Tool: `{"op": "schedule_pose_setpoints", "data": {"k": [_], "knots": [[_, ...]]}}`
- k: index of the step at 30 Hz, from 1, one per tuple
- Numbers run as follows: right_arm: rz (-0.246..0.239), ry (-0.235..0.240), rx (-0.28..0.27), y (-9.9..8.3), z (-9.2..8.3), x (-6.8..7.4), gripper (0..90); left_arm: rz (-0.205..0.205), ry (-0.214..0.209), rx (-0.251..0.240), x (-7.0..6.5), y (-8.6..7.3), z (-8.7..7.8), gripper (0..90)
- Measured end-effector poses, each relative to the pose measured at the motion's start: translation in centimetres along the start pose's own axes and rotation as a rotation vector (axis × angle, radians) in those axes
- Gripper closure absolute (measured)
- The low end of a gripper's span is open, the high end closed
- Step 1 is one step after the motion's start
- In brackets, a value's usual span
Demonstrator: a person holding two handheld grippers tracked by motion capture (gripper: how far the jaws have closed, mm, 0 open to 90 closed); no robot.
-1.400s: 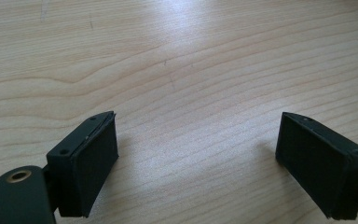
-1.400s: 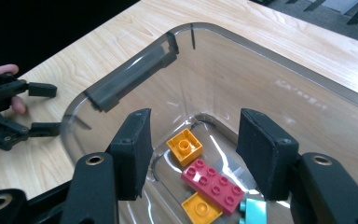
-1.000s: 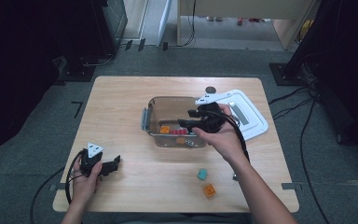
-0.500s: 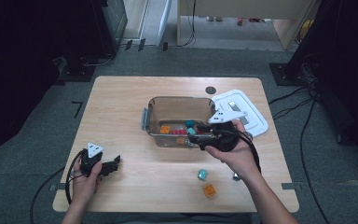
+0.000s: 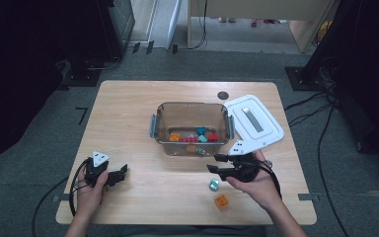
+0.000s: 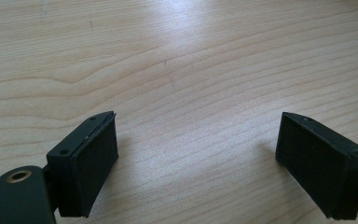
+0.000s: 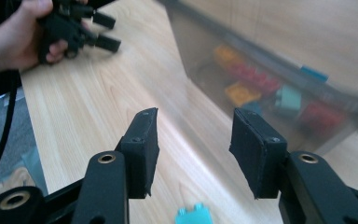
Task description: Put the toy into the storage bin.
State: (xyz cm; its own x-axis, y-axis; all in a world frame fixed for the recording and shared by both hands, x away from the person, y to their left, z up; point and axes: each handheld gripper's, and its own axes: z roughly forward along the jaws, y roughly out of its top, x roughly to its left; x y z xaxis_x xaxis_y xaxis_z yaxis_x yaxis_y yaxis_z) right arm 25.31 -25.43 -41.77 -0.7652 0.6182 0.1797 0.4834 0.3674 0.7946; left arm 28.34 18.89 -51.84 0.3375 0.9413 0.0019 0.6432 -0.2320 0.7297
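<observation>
My right gripper (image 5: 216, 164) hangs low over the table's near right part, between the clear bin (image 5: 192, 146) and the two loose bricks, its jaws pointing left. They have just been closing and now stand about half apart with nothing between the pads — I judge that gap suits a small brick better than a wide spread would. The teal brick (image 5: 213, 184) lies just on the near side of the jaw tips; in the right gripper view it peeks in at the bottom edge (image 7: 192, 216), below the jaws and not yet between them. The orange brick (image 5: 221, 201) sits nearer still, close to the table's (image 5: 128, 108) near edge, apart from the teal one.

The bin already holds several bricks along its near wall, and its white lid (image 5: 253, 121) lies off to the right, so the top is free for dropping in.

My left gripper (image 5: 122, 172) rests on the wood at the near left, well clear of the work — its jaws wide open and empty (image 6: 200, 154).
</observation>
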Motion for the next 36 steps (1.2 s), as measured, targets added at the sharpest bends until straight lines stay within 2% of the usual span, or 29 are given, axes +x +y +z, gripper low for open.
{"op": "schedule_pose_setpoints", "data": {"k": [6,8,12,17,21,28,36], "knots": [[-0.028,-0.010,0.056,-2.4,1.0,-0.2,53.1,0.000,0.000,0.000,0.0,0.0,0.0,12.8],[-0.021,0.000,0.065,-3.0,1.3,-0.2,53.3,0.000,0.000,0.000,0.0,0.0,0.0,12.8],[-0.023,-0.002,0.096,-4.2,2.0,-0.5,53.5,0.000,0.000,0.000,0.0,0.0,0.0,12.8],[-0.048,-0.004,0.131,-5.3,3.0,-0.7,54.0,-0.001,0.001,0.000,0.0,0.0,0.0,12.8],[-0.040,0.003,0.150,-5.9,3.4,-0.9,55.3,-0.001,0.001,0.000,0.0,0.0,0.0,12.8],[-0.063,0.031,0.188,-6.5,4.1,-0.7,57.5,-0.001,0.001,0.000,0.0,0.0,0.0,12.8],[-0.080,0.011,0.234,-6.9,4.5,-0.7,57.5,-0.001,0.001,0.000,0.0,0.0,0.0,12.8]]}}
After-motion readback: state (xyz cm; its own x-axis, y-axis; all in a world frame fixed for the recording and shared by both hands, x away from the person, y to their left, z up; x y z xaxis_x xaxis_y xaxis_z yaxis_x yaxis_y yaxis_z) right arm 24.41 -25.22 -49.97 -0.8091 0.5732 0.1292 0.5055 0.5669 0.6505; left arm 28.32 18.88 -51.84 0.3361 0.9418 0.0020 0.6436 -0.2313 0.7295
